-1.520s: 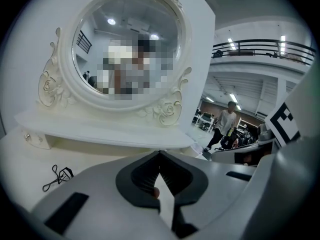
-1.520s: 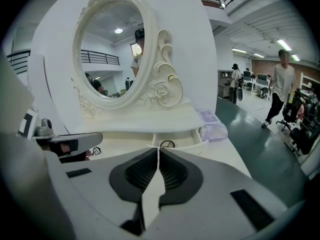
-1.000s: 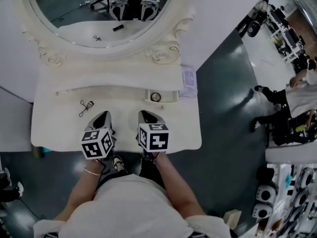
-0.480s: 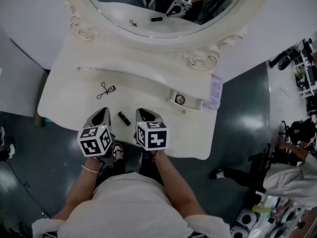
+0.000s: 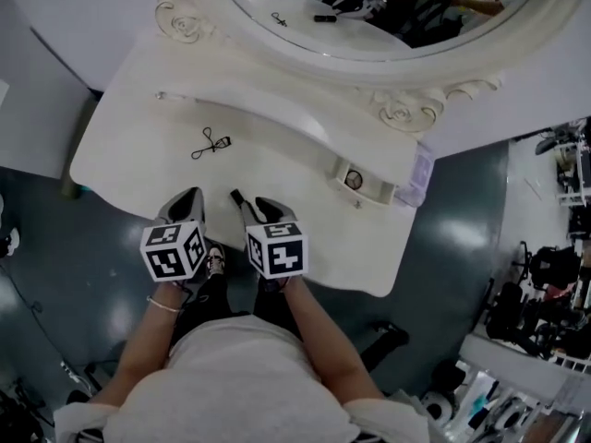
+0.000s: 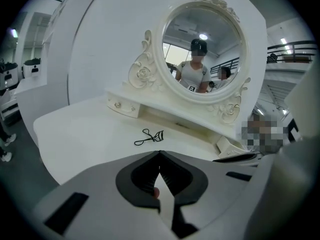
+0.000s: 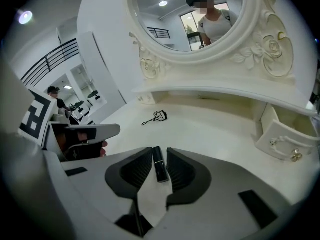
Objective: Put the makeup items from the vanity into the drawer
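A black lipstick tube (image 7: 159,166) lies on the white vanity top (image 5: 138,100), between the jaws of my right gripper (image 7: 160,155). Those jaws are opening, with a thin gap beside the tube. In the head view the tube's end (image 5: 238,198) pokes out past the right gripper (image 5: 261,208). My left gripper (image 5: 191,201) hovers beside it at the table's near edge, shut and empty (image 6: 160,156). A black eyelash curler (image 5: 211,143) lies farther back to the left. The small drawer (image 5: 365,185) at the right stands pulled out, with a round item (image 5: 352,178) inside.
An ornate oval mirror (image 5: 369,7) rises behind a raised shelf (image 5: 277,123). A second small drawer (image 6: 120,105) sits shut at the shelf's left end. Dark floor surrounds the vanity, with equipment racks (image 5: 554,284) to the right.
The lipstick, earlier lying free on the table between the two grippers, now sits between the right gripper's jaws, which have moved over it. The head camera has swung, shifting the vanity in view.
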